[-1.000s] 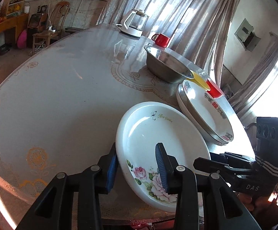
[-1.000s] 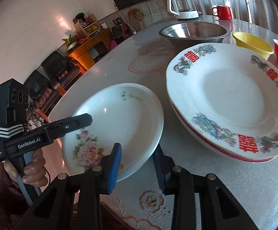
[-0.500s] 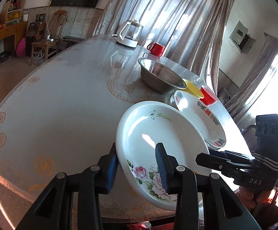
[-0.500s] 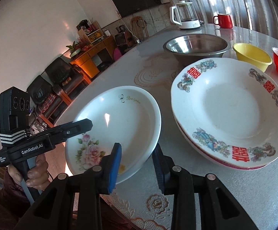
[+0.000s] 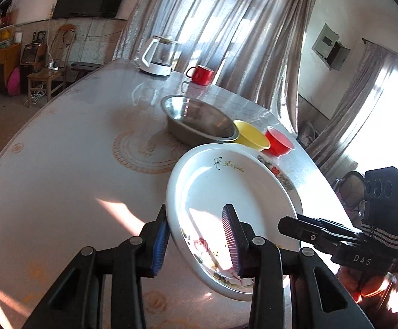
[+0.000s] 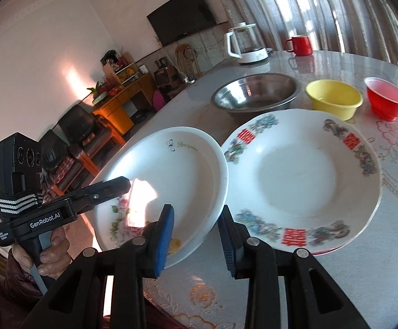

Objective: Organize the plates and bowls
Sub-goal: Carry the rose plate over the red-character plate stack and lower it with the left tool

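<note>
A white rose-patterned plate (image 5: 234,203) is lifted off the table and tilted, held at two sides. My left gripper (image 5: 196,235) is shut on its left rim. My right gripper (image 6: 196,235) is shut on its right rim (image 6: 218,192). The rose plate also shows in the right wrist view (image 6: 171,175). To its right a stack of large plates with red and blue decoration (image 6: 303,175) rests on the table; the rose plate's edge hangs just over the stack's left rim. Behind stand a steel bowl (image 6: 256,93), a yellow bowl (image 6: 333,101) and a red bowl (image 6: 385,101).
A white kettle (image 5: 159,56) and a red mug (image 5: 201,75) stand at the far end of the round table (image 5: 61,164). Curtains hang behind the table. A chair and cabinets stand on the floor at the left.
Both grippers have raised the rose plate off the table and carried it toward the decorated plate stack; it now overlaps the stack's edge.
</note>
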{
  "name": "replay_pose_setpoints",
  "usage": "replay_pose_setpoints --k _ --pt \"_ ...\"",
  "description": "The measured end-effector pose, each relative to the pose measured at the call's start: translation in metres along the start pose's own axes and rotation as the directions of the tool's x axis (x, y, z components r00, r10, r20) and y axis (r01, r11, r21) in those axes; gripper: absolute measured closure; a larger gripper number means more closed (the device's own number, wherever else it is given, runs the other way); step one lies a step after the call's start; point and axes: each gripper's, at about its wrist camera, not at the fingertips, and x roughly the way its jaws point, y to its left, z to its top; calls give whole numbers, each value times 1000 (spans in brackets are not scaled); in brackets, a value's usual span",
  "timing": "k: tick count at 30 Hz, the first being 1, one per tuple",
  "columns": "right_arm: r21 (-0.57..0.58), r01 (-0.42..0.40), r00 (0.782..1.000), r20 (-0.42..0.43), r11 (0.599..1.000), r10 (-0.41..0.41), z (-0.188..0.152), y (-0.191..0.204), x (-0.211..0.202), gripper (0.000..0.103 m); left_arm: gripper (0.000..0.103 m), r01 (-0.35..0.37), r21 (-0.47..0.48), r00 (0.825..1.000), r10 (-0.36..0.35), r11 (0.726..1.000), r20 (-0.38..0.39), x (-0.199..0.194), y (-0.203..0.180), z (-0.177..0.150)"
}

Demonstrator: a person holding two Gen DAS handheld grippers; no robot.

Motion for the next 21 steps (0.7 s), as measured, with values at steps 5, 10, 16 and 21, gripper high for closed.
replay_pose_setpoints --k 5,10,16,21 --pt "41 42 998 34 998 -44 4 -16 -12 70 66 23 32 999 -22 999 -24 20 -21 11" --pt "88 78 995 48 993 -82 6 -33 -19 70 66 31 70 998 -27 997 -54 37 -39 20" --pt "148 112 991 54 983 -121 5 -53 -25 70 65 23 123 997 -14 992 -73 54 -61 29" --pt "181 132 988 60 975 -145 5 -66 -30 70 65 33 146 996 -21 989 -83 64 -72 33"
